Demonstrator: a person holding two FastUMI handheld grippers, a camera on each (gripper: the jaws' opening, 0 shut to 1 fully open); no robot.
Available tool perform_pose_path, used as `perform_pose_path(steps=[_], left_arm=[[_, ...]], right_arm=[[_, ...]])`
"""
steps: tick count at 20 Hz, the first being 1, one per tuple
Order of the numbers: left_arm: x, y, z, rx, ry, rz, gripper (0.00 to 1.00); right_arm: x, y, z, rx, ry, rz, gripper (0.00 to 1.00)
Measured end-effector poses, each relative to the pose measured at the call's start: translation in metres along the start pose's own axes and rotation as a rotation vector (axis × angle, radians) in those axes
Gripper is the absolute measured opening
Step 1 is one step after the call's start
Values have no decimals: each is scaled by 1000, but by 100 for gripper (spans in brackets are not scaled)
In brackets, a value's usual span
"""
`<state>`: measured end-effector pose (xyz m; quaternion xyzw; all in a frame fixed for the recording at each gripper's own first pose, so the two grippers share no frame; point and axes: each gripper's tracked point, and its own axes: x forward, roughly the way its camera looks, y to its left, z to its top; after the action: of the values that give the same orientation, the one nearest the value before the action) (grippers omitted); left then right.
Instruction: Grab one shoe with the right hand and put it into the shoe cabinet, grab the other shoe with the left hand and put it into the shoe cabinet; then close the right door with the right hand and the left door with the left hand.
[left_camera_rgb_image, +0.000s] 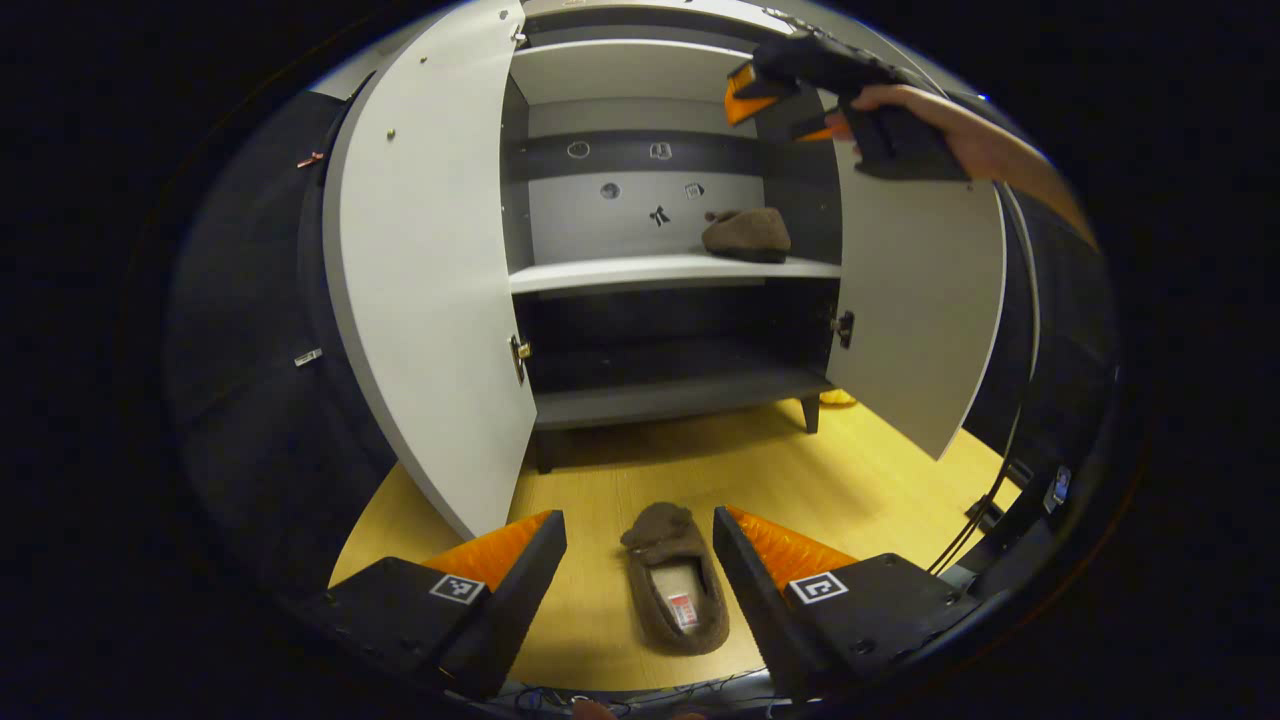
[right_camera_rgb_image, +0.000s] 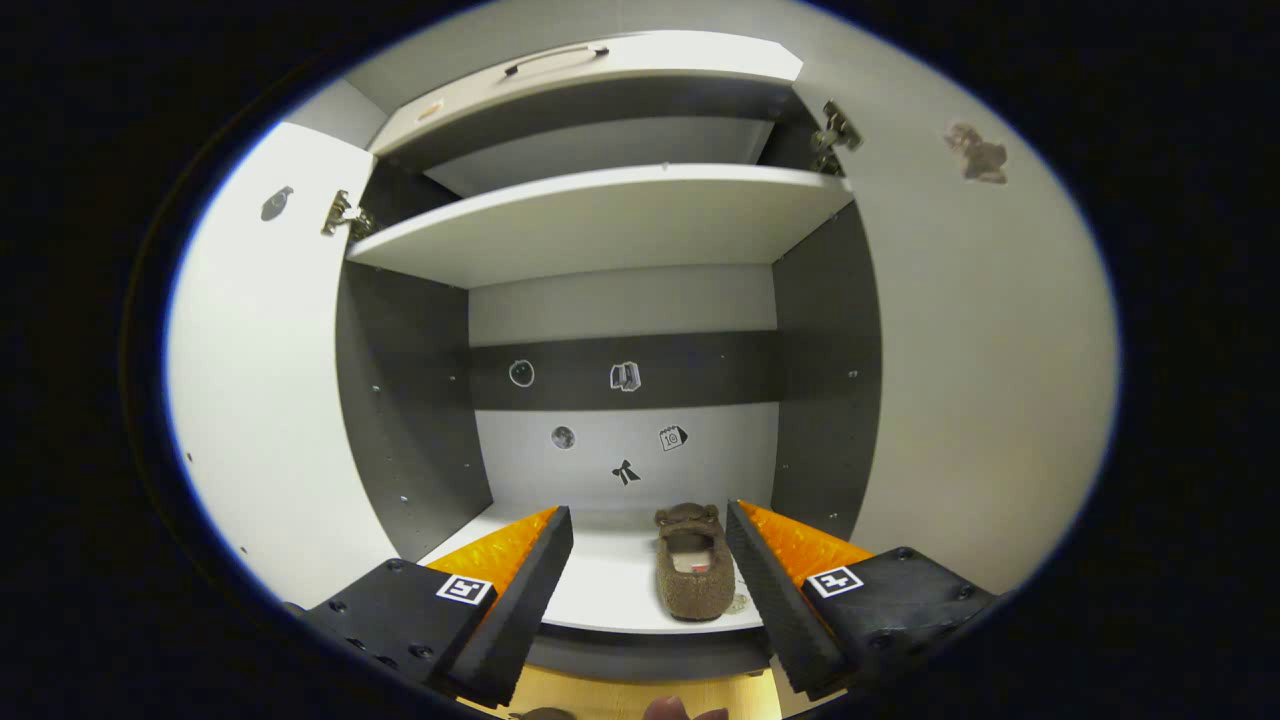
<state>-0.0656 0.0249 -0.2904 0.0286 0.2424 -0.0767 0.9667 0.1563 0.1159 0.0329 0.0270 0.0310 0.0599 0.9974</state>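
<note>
Left gripper (left_camera_rgb_image: 640, 560): fingers spread wide, grasping nothing, hovering over yellow wooden floor (left_camera_rgb_image: 880, 480). Brown fuzzy slipper (left_camera_rgb_image: 675, 580) flat on floor between the two fingers, not touched by either, toe toward cabinet, opening up with a label inside.

Shoe cabinet (left_camera_rgb_image: 660, 270) ahead in left gripper view, both doors open. Left door (left_camera_rgb_image: 430, 290) swung far out, near the slipper on the floor. Right door (left_camera_rgb_image: 920, 300) also swung out. Second brown slipper (left_camera_rgb_image: 747, 235) on white middle shelf (left_camera_rgb_image: 620, 272), toward right side, near dark side wall. Lower shelf (left_camera_rgb_image: 680, 395) dark, bare. Small stickers (left_camera_rgb_image: 658, 215) on back panel. Right gripper (left_camera_rgb_image: 790, 100) seen farther off at upper right, held by a hand (left_camera_rgb_image: 960, 135) in front of upper cabinet, above the shelved slipper and apart from it.

Right gripper view: right gripper (right_camera_rgb_image: 648, 570) released, fingers wide apart, nothing between the pads. Shelved slipper (right_camera_rgb_image: 692, 575) sits on middle shelf (right_camera_rgb_image: 600, 590) between the fingers in view, heel toward camera, near right finger; contact not evident. Upper shelf (right_camera_rgb_image: 600, 225) above. Open doors at both sides: left door (right_camera_rgb_image: 260, 400), right door (right_camera_rgb_image: 980, 380). Hinges (right_camera_rgb_image: 338, 215) visible at top corners.
</note>
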Motion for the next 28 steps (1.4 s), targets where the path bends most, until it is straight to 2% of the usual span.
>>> perform_pose_path(steps=[3, 6, 11, 16, 18, 19, 20, 23, 25, 28], left_arm=[[26, -6, -50, -6, 97, -46, 93], [52, -12, -87, -55, 160, -78, 84], [100, 9, -118, -35, 179, 5, 69], [141, 5, -116, -47, 147, -8, 52], [153, 6, -115, -47, 151, 3, 50], [159, 7, -114, -43, 156, 9, 45], [161, 6, -114, -41, 166, 17, 31], [162, 10, -113, -49, 203, 43, 13], [156, 3, -109, -87, 240, 14, 11], [141, 0, -82, -118, 231, -14, 10]], right_arm=[[-41, 0, 14, 9, -36, 7, 98], [-73, -3, 19, 21, -48, 9, 98], [-121, -12, 21, 12, -27, -3, 98], [-150, -17, 6, -22, 8, -1, 98], [-158, -21, -3, -28, 26, -7, 98], [-160, -23, -7, -27, 39, -9, 98], [-162, -26, -11, -25, 47, -13, 98], [-168, -37, -18, -28, 62, -28, 98], [-170, -41, -22, -19, 66, -30, 98], [-173, -45, -30, 4, 82, -24, 98]])
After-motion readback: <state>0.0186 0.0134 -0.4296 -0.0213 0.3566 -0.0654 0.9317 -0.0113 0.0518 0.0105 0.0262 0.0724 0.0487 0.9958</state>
